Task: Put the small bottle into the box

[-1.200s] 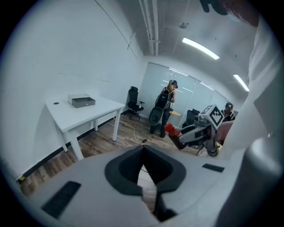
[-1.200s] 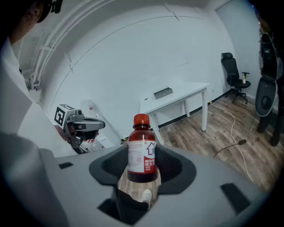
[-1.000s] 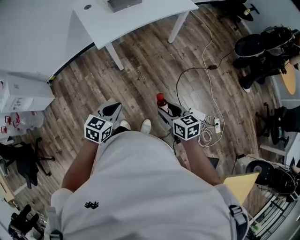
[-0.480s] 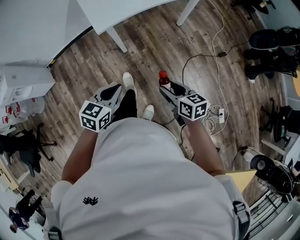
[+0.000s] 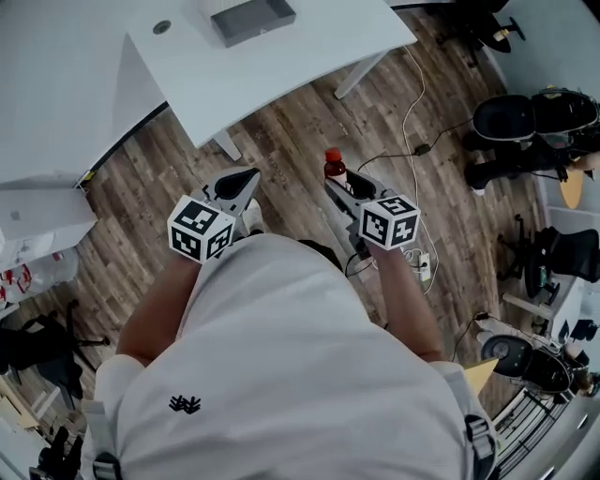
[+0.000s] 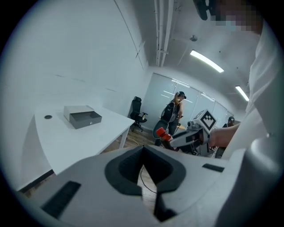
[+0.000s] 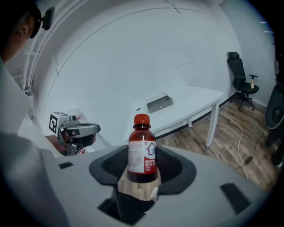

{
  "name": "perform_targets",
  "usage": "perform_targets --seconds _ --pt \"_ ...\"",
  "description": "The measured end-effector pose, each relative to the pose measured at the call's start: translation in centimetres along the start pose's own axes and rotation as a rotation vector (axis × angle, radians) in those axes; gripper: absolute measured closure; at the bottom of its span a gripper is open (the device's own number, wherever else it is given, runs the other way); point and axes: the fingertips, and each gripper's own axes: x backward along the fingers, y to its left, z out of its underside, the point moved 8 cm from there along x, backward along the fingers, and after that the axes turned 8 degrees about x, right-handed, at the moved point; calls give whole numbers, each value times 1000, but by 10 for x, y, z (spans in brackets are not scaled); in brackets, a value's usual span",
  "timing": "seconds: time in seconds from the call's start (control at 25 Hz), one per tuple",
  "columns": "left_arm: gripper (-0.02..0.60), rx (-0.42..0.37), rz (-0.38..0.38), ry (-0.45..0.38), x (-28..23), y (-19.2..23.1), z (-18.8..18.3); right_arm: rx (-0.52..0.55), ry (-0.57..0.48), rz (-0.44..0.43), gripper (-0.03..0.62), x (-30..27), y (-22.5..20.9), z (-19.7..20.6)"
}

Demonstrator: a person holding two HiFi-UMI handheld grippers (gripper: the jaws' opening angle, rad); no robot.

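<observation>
My right gripper (image 5: 342, 183) is shut on a small bottle (image 5: 334, 166) of dark red liquid with a red cap, held upright above the wood floor. In the right gripper view the small bottle (image 7: 142, 153) stands between the two jaws of the right gripper (image 7: 142, 175). The box (image 5: 253, 17) is grey, open at the top, and sits on the white table (image 5: 309, 52) ahead; the box (image 7: 159, 103) also shows far beyond the bottle. My left gripper (image 5: 236, 184) is shut and holds nothing. In the left gripper view, the left gripper (image 6: 143, 150) points past the box (image 6: 82, 117).
Cables (image 5: 412, 141) trail over the wood floor to the right of the table leg (image 5: 358, 73). Office chairs (image 5: 525, 122) crowd the right side. White cartons (image 5: 42, 225) stand at the left. A person (image 6: 174, 108) stands far off by the glass wall.
The person has stepped towards the white table, so the table and grey box now lie closer ahead. Both grippers travelled along; the right one still holds the bottle.
</observation>
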Motion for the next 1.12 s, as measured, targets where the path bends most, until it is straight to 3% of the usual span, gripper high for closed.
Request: perform_targets --seconds 0.16,0.32,0.64,0.84,1.12 --pt "575 -5 -12 3 -9 37 -32 -16 -23 26 395 -35 -28 -47" --pt "575 40 -54 -25 0 62 -39 2 0 10 395 -80 -44 -89" --pt "575 96 -212 -66 -16 107 -67 49 36 -55 395 -188 -106 -186" --pt "575 138 -348 -125 -24 127 -98 88 107 -122 395 -258 -135 -236" --pt "575 190 -481 -163 -47 136 -129 140 219 -163 395 -341 -174 -287"
